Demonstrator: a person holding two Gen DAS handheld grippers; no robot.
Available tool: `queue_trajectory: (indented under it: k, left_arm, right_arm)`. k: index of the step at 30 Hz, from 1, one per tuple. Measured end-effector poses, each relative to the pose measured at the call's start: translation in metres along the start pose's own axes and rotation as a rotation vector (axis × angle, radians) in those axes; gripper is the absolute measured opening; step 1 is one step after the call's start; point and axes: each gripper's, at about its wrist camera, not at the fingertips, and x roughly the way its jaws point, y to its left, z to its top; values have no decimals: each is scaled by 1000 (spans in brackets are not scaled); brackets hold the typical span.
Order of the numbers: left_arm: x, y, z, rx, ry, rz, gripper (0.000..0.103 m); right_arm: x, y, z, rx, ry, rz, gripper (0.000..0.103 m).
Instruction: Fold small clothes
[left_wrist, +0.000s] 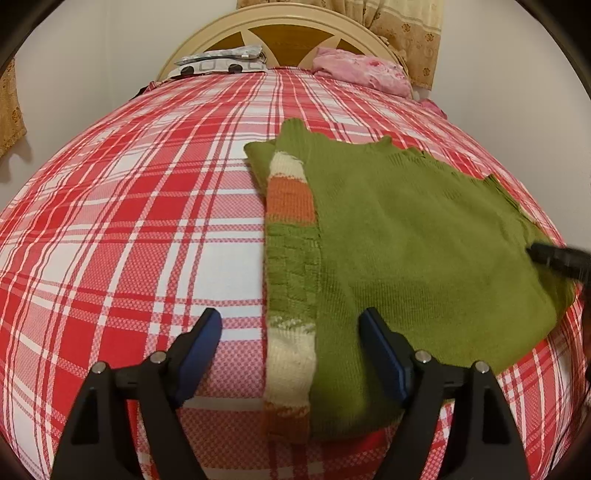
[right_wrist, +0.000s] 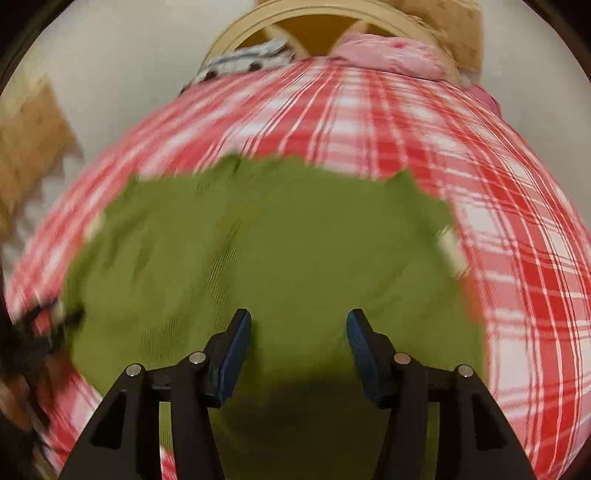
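A small green knitted sweater (left_wrist: 406, 236) lies flat on the red-and-white plaid bed (left_wrist: 129, 221), with one sleeve of cream, orange and green bands (left_wrist: 291, 258) folded along its left edge. My left gripper (left_wrist: 290, 321) hovers open over that sleeve edge, nothing pinched between its blue pads. In the blurred right wrist view the green sweater (right_wrist: 277, 258) fills the middle, and my right gripper (right_wrist: 299, 321) is open above it with nothing between its fingers. The tip of the right gripper (left_wrist: 557, 258) shows at the sweater's right edge in the left wrist view.
At the head of the bed are a cream headboard (left_wrist: 295, 26), a grey patterned pillow (left_wrist: 221, 62) and a pink bundle (left_wrist: 365, 72). A patterned curtain (left_wrist: 410, 33) hangs at the back right. Bare plaid sheet stretches left of the sweater.
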Motion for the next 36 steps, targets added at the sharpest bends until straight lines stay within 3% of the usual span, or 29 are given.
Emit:
queue_trajectory:
  k: [4, 12, 25, 32, 36]
  left_arm:
    - [0, 0, 0, -1, 1, 2, 83]
    - [-6, 10, 2, -42, 6, -46, 84]
    - [-43, 73, -2, -41, -63, 23, 84]
    - [-40, 98, 5, -88, -88, -16, 84]
    - [-36, 102, 9, -102, -77, -82, 84]
  right_arm:
    - [-2, 11, -28, -64, -51, -50, 64]
    - [-31, 12, -42, -76, -70, -65, 64]
    - [-42, 130, -58, -435, -122, 36, 64]
    - [-36, 199, -75, -615, -128, 65, 64]
    - [-32, 232, -82, -700, -143, 68, 64]
